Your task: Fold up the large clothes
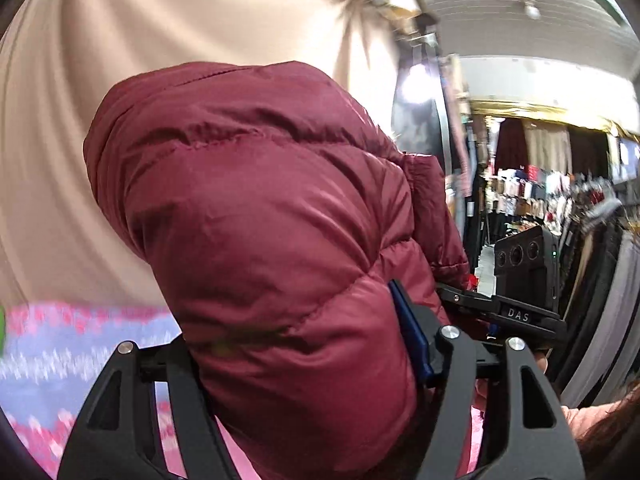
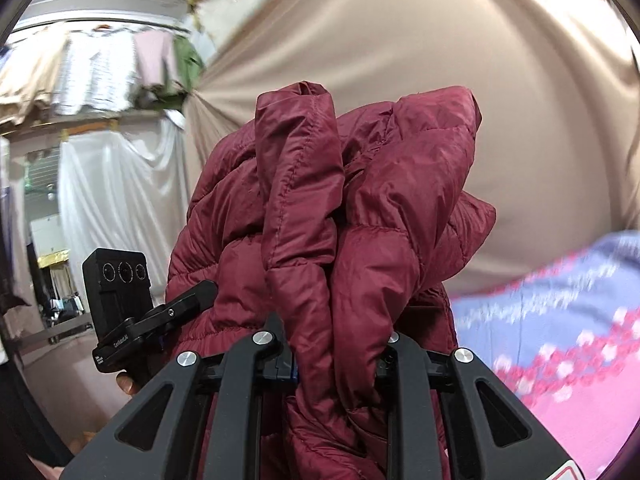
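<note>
The left gripper (image 1: 304, 364) clamps a thick bunch of the dark red quilted puffer jacket (image 1: 260, 208), which bulges up ahead of its fingers. The right gripper (image 2: 340, 354) pinches gathered folds of the same jacket (image 2: 320, 216). Below both lies a pink-and-blue floral cloth (image 2: 560, 320).

I hold a maroon quilted puffer jacket (image 1: 256, 216) bunched up in the air, its shiny padded panels creased and folded over themselves. In my right wrist view, the jacket (image 2: 320, 220) rises in thick, upright folds, with a stitched edge curling at the top.
</note>
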The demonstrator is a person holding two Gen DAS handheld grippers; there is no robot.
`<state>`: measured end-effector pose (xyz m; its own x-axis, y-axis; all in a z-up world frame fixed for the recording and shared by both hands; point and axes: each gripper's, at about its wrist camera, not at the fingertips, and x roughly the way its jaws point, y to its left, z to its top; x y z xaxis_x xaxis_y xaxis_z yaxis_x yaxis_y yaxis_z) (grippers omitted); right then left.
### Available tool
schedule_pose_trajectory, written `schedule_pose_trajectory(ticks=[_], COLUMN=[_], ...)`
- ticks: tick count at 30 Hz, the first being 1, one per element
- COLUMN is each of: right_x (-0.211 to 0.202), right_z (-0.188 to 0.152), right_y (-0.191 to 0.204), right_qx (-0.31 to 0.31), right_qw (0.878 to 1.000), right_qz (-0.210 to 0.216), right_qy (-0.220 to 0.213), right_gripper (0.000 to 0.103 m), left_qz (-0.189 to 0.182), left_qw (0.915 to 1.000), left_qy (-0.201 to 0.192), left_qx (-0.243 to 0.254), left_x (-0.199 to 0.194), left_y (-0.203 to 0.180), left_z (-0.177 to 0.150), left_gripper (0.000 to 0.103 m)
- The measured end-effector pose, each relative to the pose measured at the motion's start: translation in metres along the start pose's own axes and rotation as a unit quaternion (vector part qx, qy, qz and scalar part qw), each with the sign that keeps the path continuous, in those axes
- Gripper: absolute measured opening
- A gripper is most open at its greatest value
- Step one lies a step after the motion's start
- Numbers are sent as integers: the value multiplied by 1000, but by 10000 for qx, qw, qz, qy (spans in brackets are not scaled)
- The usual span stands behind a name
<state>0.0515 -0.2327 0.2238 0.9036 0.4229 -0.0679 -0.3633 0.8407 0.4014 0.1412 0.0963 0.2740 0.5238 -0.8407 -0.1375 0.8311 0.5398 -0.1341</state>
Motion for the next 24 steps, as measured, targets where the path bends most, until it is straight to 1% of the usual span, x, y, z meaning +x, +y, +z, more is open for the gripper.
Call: schedule_pose_trajectory(ticks=[3,5,8,9,10,11,15,17,18,19,21,23,24], right_x=[36,63,102,115,124,134,166,177,181,185,190,193,195], right_z=[-16,-34,-67,-82,-91,-104,-143,-153,-159,-165,-170,-172,-175], right_y=[-28,-52,-87,-102,-110,-120,-153,-163,-167,-172,-177,-181,-187], right_qx=[350,681,1088,1231,1294,1368,1627,1713,1737,1747,1718,1768,1835], right_qw=[9987,9954,9874,9832,9805,9768,9643,9605,9594,9589,9586,9558,9536], right_qz=[-141,-275,-533,-638,-722,-822,-1036,-1064,-1056,-1076,-1104,-1180,-1198], right_qy=[347,615,1015,1183,1290,1427,1816,1918,1956,1961,1983,2033,2067], right_gripper=[19,19,20,20,20,20,20,20,21,22,26,38,41], left_qz=[-12,15,161,209,301,364,724,841,937,985,1122,1250,1352], left_qw=[9979,9932,9812,9765,9699,9652,9505,9446,9402,9379,9317,9272,9256], left_qy=[376,663,1076,1195,1339,1447,1797,1894,1930,1942,1917,1900,1903], left_qx=[-532,-953,-1592,-1784,-2011,-2146,-2429,-2546,-2644,-2702,-2875,-2975,-2981], left_x=[33,57,92,102,115,124,154,162,164,164,162,161,160], left_y=[51,85,133,146,160,170,196,207,214,217,224,229,233], left_z=[-25,-48,-88,-101,-118,-131,-181,-195,-204,-205,-214,-220,-224], left_gripper=[65,65,65,65,65,65,65,67,68,69,71,74,76])
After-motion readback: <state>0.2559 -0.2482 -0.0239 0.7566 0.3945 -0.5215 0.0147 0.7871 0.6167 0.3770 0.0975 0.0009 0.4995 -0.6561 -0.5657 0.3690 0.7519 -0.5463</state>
